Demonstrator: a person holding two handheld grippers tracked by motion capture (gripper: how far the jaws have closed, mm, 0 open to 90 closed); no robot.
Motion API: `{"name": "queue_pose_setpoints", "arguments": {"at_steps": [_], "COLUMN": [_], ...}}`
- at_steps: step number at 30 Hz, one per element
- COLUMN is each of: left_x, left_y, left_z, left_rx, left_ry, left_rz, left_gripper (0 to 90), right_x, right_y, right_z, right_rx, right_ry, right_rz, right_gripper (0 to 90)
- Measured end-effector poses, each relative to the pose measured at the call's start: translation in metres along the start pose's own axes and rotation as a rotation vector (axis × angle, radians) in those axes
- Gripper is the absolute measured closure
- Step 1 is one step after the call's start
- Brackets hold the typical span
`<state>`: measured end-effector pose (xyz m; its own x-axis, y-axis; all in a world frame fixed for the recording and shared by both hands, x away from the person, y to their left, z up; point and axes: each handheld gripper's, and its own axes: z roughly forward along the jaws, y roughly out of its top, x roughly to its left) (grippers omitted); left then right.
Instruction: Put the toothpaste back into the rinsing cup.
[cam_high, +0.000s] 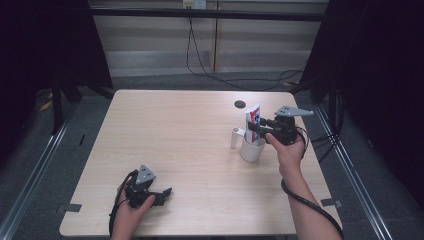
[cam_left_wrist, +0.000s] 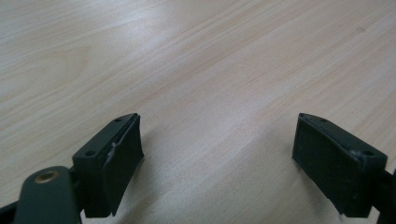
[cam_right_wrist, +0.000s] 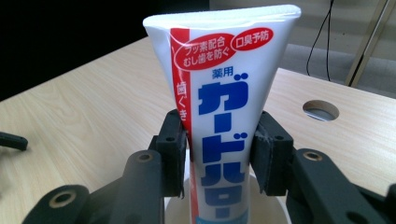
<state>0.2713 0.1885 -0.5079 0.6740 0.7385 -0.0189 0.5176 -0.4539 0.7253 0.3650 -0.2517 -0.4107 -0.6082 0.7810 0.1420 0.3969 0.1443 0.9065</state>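
High view: the right gripper (cam_high: 256, 126) holds a toothpaste tube (cam_high: 253, 121) upright in a white mug (cam_high: 251, 148), near the table's (cam_high: 175, 130) right edge.

Left gripper view: the left gripper (cam_left_wrist: 217, 144) has its fingers open over bare table.

Right gripper view: the fingers (cam_right_wrist: 173, 149) clamp the tube's sides.

A light wooden table (cam_high: 175, 140) fills the middle of the high view. A round hole (cam_high: 240, 104) sits in its upper right part. Black cables (cam_high: 210, 70) trail on the grey floor (cam_high: 150, 80) along the top centre.
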Motion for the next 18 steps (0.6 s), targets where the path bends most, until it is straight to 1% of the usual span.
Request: {"name": "queue_pose_setpoints", "arguments": {"at_steps": [6,7,18], "left_x": [0.000,0.001,0.001], "left_y": [0.000,0.000,0.000], "left_z": [0.000,0.000,0.000], "left_rx": [0.000,0.008,0.007], "left_ry": [0.000,-0.001,-0.002], "left_rz": [0.000,0.011,0.010], "left_gripper": [15.8,15.8,15.8], "right_x": [-0.001,-0.001,0.000], "right_y": [-0.007,-0.009,-0.012], "right_z": [0.000,0.000,-0.002], "right_rx": [0.010,0.016,0.038], "right_ry": [0.003,0.004,0.001], "right_rz": [0.005,0.006,0.002], "right_gripper": [60.3,60.2,60.1]}}
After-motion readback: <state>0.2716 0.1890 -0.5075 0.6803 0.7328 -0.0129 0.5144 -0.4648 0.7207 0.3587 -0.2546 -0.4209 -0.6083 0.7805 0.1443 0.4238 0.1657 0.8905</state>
